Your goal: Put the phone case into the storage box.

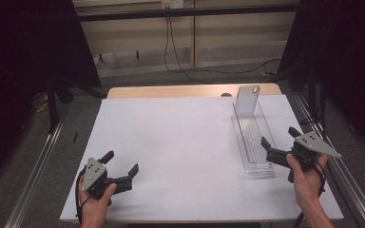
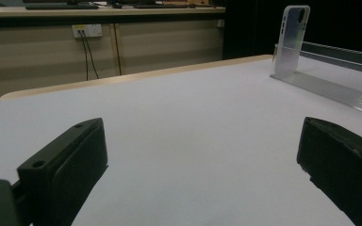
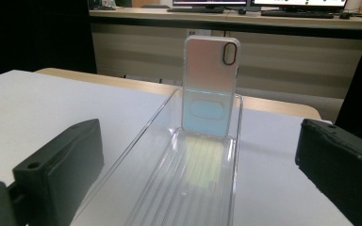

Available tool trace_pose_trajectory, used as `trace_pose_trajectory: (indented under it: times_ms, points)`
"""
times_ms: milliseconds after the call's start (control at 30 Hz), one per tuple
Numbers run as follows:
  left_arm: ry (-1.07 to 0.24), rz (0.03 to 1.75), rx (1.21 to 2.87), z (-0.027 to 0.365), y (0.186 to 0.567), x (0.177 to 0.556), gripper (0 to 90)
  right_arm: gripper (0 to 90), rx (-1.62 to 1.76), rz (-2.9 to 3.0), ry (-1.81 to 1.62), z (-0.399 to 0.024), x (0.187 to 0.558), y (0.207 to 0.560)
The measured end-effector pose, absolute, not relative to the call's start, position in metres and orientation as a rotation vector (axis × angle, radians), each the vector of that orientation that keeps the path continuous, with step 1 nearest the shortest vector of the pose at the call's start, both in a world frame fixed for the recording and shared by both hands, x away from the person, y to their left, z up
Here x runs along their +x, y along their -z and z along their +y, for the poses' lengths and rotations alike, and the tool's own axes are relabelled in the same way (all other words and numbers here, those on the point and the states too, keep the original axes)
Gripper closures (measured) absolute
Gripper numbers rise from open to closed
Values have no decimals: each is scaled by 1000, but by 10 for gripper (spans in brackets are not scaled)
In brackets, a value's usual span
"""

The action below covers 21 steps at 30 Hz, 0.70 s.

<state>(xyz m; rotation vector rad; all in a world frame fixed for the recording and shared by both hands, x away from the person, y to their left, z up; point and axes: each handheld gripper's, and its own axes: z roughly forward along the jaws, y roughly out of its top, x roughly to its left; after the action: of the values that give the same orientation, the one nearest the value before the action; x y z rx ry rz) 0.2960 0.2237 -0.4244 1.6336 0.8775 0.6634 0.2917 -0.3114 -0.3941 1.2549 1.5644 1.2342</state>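
At the near edge of the white-topped desk (image 1: 180,142), the left hand-held gripper (image 1: 122,167) rests low over the surface at the near left corner, gripped by the person's left hand (image 1: 94,204). Its two black jaws stand wide apart with bare desk between them, holding nothing; the left gripper view looks between them across the white surface.

On the right side, a little farther in, the right hand-held gripper (image 1: 279,141) is held by the person's right hand (image 1: 305,183), its grey three-cornered plate on top. Its jaws are also spread wide and grasp nothing. In the high view one jaw tip lies just beside the near end of the long clear plastic tray (image 1: 259,167); whether it touches the tray I cannot tell. In the right gripper view the tray (image 3: 141,136) runs away from between the jaws, its ribbed floor bare at the near end.

At the tray's far end stands a translucent, faintly iridescent phone case (image 1: 247,101), upright and leaning slightly against the end wall, its camera cutout at the top. The right gripper view shows the case (image 3: 209,87) straight ahead, well apart from the jaws; the left gripper view shows it (image 2: 290,40) far off to the right.

Beyond the white surface, a strip of the desk's light wooden edge (image 1: 171,90) shows, then grey floor with black cables (image 1: 176,52) hanging along a pale wall.
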Motion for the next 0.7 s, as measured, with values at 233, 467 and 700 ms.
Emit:
trace_pose_trajectory:
  times_ms: [233, 467, 700]
  points:
    - [-663, 884, 1633, 225, 424, 293, 23, 14, 1267, 1563, -1210, -311, 281, 400]
    - [-664, 881, 1637, 226, 423, 290, 23, 14, 1280, 1539, -1197, -315, 269, 404]
    - [-660, 881, 1645, 225, 424, 289, 23, 13, 1291, 1545, -1170, -318, 258, 410]
